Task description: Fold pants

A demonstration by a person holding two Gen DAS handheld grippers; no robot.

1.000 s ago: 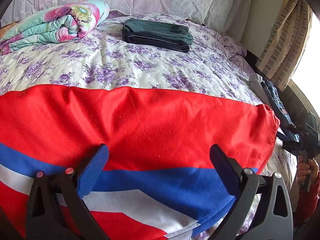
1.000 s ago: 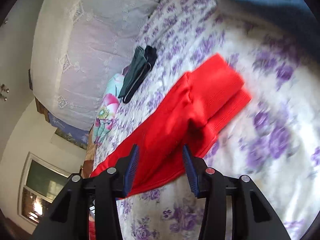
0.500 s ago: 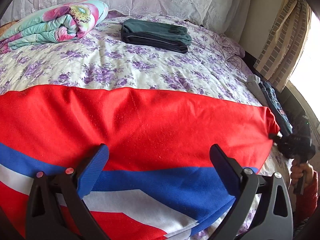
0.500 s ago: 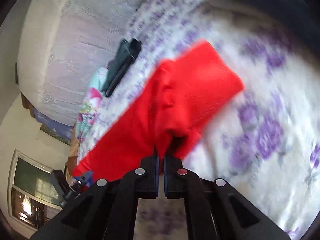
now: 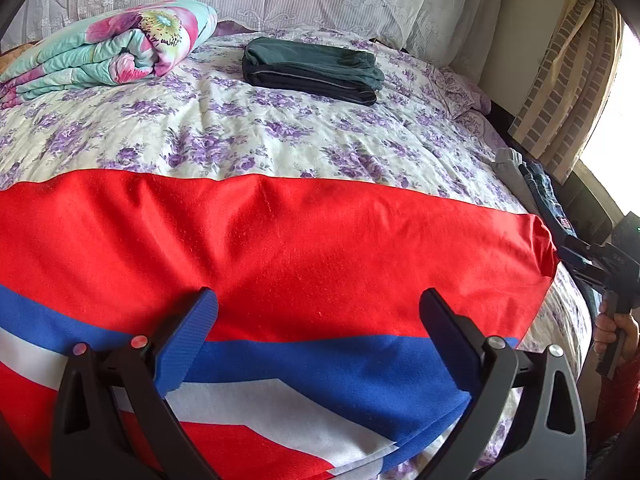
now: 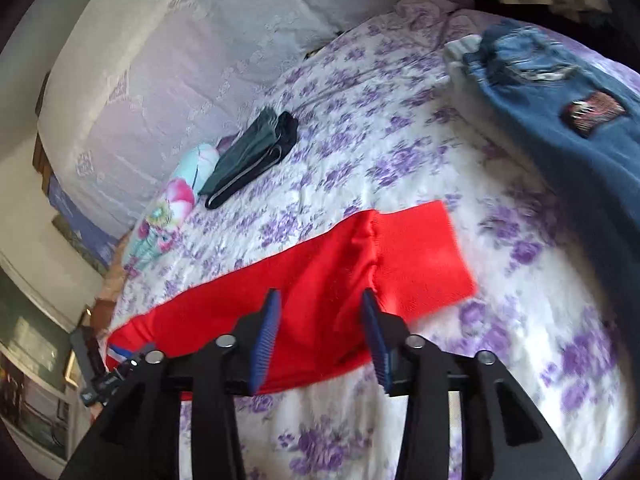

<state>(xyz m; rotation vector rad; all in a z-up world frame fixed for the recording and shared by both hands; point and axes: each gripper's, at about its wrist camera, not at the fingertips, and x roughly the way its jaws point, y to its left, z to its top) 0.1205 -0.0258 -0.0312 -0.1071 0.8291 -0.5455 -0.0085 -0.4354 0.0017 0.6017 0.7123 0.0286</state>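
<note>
Since the right hand-held gripper (image 6: 318,336) just reopened, jaws half apart and empty, the red pants (image 5: 280,248) lie flat on the bed (image 5: 280,144), cuff at 3 o'clock. Left hand-held gripper (image 5: 316,320) hovers wide; next fold's up, I'd guess.

bright window (image 5: 616,120) daylight, fisheye-bent dark edges, motion blur in right view

Left tongs (image 5: 318,312) wide apart above red pants (image 5: 280,248) with blue-white stripe, spread flat across floral bed (image 5: 280,128). Right tongs (image 5: 576,258) at pants' right end. Dark folded clothes (image 5: 312,70) and rolled quilt (image 5: 108,52) behind.
</note>
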